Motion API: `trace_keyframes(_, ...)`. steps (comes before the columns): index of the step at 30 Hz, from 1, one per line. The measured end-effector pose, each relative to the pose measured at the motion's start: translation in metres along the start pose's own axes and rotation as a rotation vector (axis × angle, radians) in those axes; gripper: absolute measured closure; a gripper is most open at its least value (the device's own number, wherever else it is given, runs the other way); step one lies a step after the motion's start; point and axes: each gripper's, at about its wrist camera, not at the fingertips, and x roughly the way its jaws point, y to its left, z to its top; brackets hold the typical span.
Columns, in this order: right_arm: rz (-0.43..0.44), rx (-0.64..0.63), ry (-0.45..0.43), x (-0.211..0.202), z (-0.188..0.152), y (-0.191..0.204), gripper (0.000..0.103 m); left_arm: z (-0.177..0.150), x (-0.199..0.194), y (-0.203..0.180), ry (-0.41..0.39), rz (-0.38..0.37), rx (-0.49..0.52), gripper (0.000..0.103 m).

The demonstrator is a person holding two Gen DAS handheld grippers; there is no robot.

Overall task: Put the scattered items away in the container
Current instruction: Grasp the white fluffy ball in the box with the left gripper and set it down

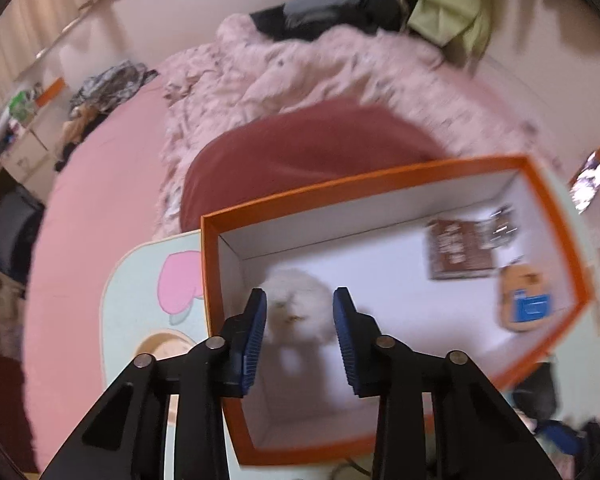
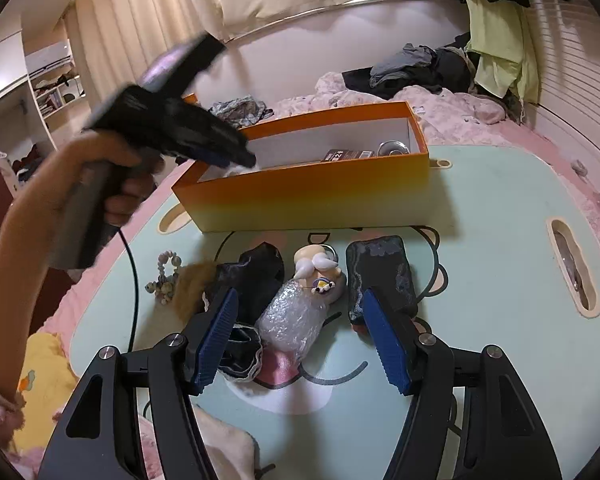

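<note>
An orange box (image 1: 380, 182) with a white inside stands on a mint-green table (image 2: 492, 248). My left gripper (image 1: 300, 300) hangs over the box's near end, shut on a white fluffy ball (image 1: 296, 308). In the right wrist view a hand holds that left gripper (image 2: 236, 158) at the box's (image 2: 308, 196) left end. My right gripper (image 2: 300, 298) is open low over the table, fingers on either side of a bubble-wrapped figure (image 2: 296, 320). Beside the figure lie a black cloth (image 2: 260, 272), a dark pouch (image 2: 380, 272), a brown fur piece (image 2: 192, 286) and a bead bracelet (image 2: 165, 276).
Inside the box lie a brown packet (image 1: 460, 248), an orange-and-blue item (image 1: 526, 296) and something shiny (image 1: 500, 224). A black cable (image 2: 134, 280) runs over the table's left side. The table sits on a pink bed with a rumpled blanket (image 1: 300, 76) and piled clothes (image 2: 420, 68).
</note>
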Motion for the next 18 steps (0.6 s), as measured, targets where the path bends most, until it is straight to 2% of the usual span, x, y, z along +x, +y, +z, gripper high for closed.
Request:
trace_keyframes(3, 0.011, 0.012, -0.003, -0.001, 0.002, -0.002, 0.037, 0.001, 0.006, -0.008, 0.004, 0.009, 0.027, 0.084)
trace_keyframes(6, 0.013, 0.016, -0.003, -0.002, 0.002, -0.002, 0.037, -0.001, 0.007, -0.013, 0.001, 0.048, 0.059, 0.084)
trace_keyframes(9, 0.014, 0.017, -0.004, -0.002, 0.002, -0.002, 0.037, -0.001, 0.008, -0.017, 0.007, 0.036, 0.083, 0.072)
trace_keyframes(11, 0.015, 0.02, 0.0, -0.001, 0.002, -0.003, 0.037, -0.002, 0.01, -0.019, -0.003, 0.067, 0.102, 0.073)
trace_keyframes(13, 0.014, 0.024, 0.003, -0.001, 0.002, -0.004, 0.037, -0.003, 0.011, -0.019, -0.024, 0.119, 0.124, 0.087)
trace_keyframes(16, 0.016, 0.029, 0.002, -0.002, 0.002, -0.006, 0.037, -0.002, 0.004, -0.005, -0.041, 0.057, 0.067, 0.089)
trace_keyframes(18, 0.015, 0.036, 0.001, -0.003, 0.002, -0.007, 0.037, -0.001, -0.009, 0.007, -0.088, 0.003, 0.011, 0.097)
